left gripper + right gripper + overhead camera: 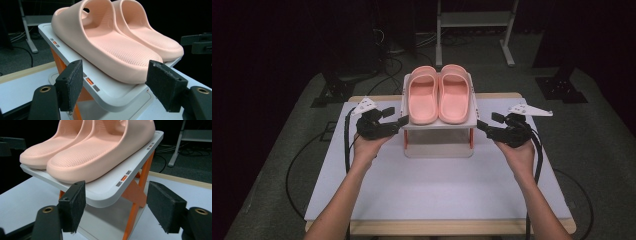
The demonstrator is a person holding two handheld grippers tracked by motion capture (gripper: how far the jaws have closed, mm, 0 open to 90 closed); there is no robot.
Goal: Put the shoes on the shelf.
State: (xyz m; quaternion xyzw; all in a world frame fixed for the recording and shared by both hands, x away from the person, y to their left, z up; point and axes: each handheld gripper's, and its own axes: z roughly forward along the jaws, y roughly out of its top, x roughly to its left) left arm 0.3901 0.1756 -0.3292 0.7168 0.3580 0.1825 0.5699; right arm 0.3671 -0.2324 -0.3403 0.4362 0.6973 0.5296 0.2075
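Note:
A pair of pink slippers (438,95) stands side by side on the top shelf (437,125) of a small white rack with orange legs (136,192). My left gripper (396,116) is at the shelf's front left corner, open. In the left gripper view that corner (110,97) and the nearer slipper's heel (117,60) lie between the pads (72,82) without touching them. My right gripper (487,121) is at the front right corner, also open. In the right gripper view the shelf's rounded corner (105,192) sits between its jaws under the slipper (100,152).
The rack stands on a white mat (432,190) over a wooden table (462,227). A lower white shelf (439,150) sits under the top one. Behind the table are a metal frame (474,20), black stand bases (559,87) and cables on the grey floor.

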